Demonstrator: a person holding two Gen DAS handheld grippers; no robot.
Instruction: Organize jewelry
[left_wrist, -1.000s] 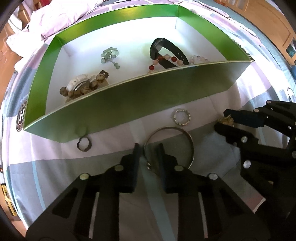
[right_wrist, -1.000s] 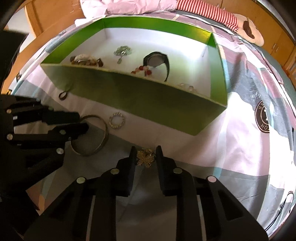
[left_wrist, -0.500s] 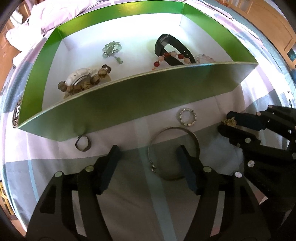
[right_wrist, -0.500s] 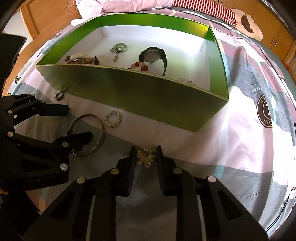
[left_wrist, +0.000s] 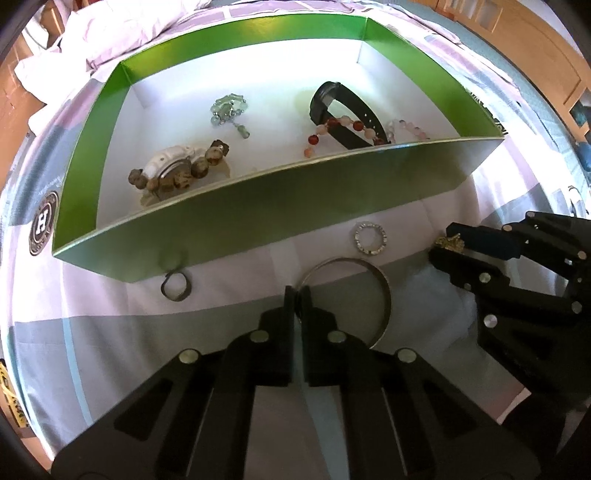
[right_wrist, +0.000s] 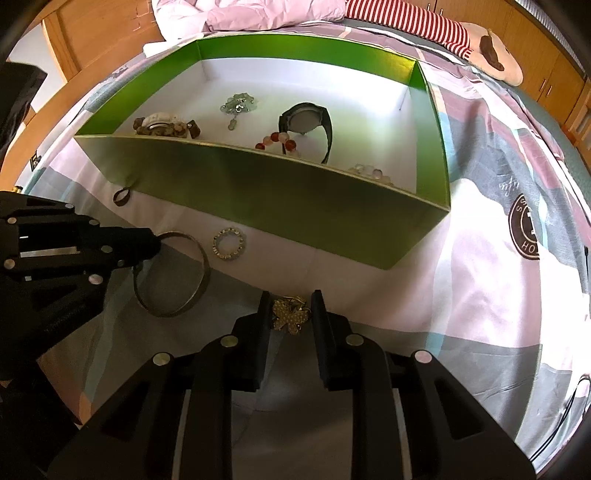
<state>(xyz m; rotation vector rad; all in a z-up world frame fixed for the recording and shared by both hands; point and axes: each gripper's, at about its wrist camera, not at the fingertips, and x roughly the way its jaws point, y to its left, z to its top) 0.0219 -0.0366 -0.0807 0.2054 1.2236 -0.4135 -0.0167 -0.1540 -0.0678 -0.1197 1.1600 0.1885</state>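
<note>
Several pieces already lie in my green box (left_wrist: 229, 218); the bangle (left_wrist: 382, 291), sparkly ring (left_wrist: 370, 239), dark ring (left_wrist: 176, 287) and brooch (right_wrist: 291, 317) remain on the bed. My left hand-held gripper (left_wrist: 296, 295) has just closed, pinched tight on the bangle's rim. My right hand-held gripper (right_wrist: 289, 306), narrowly open, clamps the brooch.

The green box's near wall (right_wrist: 258, 192) hid the lower part of the pale bead bracelet (right_wrist: 371, 171) and the red bead strand (right_wrist: 277, 142). The left tongs (left_wrist: 297, 295) covered the near arc of the bangle (left_wrist: 384, 291). The small ring's (left_wrist: 176, 288) detail was too fine to read. The striped cushion (right_wrist: 406, 22) ran off frame.
</note>
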